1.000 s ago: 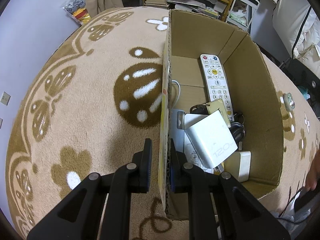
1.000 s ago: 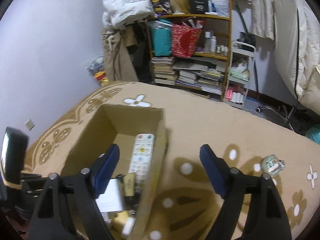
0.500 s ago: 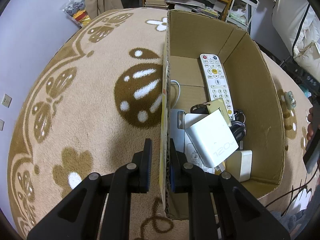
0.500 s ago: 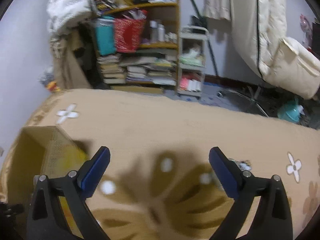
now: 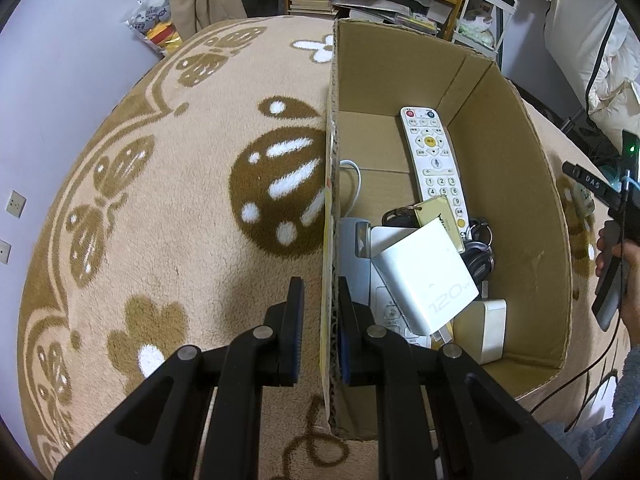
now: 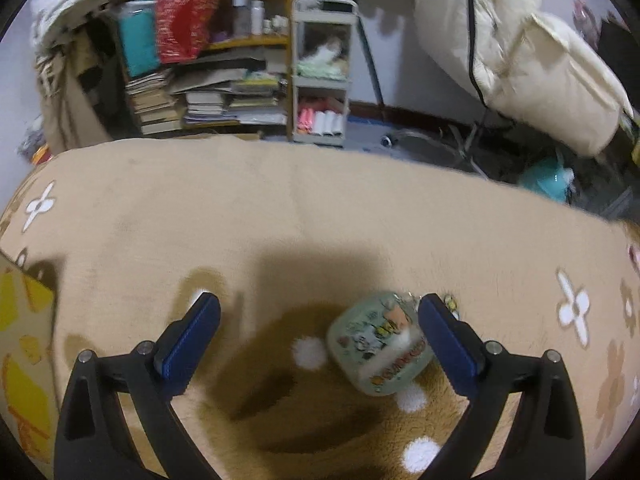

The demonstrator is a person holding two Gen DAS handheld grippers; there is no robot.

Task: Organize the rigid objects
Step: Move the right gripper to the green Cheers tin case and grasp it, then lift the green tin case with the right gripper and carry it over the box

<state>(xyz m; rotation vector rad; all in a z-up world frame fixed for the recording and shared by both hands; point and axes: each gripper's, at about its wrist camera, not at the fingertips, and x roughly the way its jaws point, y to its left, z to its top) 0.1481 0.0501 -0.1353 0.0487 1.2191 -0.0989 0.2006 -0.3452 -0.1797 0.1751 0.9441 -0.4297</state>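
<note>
Beige patterned rug [image 5: 168, 208], cluttered wooden bookshelf [image 6: 224, 80], pale wall [image 5: 60, 60]

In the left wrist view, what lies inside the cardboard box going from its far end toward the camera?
White remote control → yellow tag with keys → white charger block marked 120 → small cream box at the near end.

left tool [image 5: 321, 332] clamped, right tool [image 6: 320, 334] spread wide.

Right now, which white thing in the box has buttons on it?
The long white remote control, leaning on the cardboard box's far wall. The white square charger and cream block show none.
</note>
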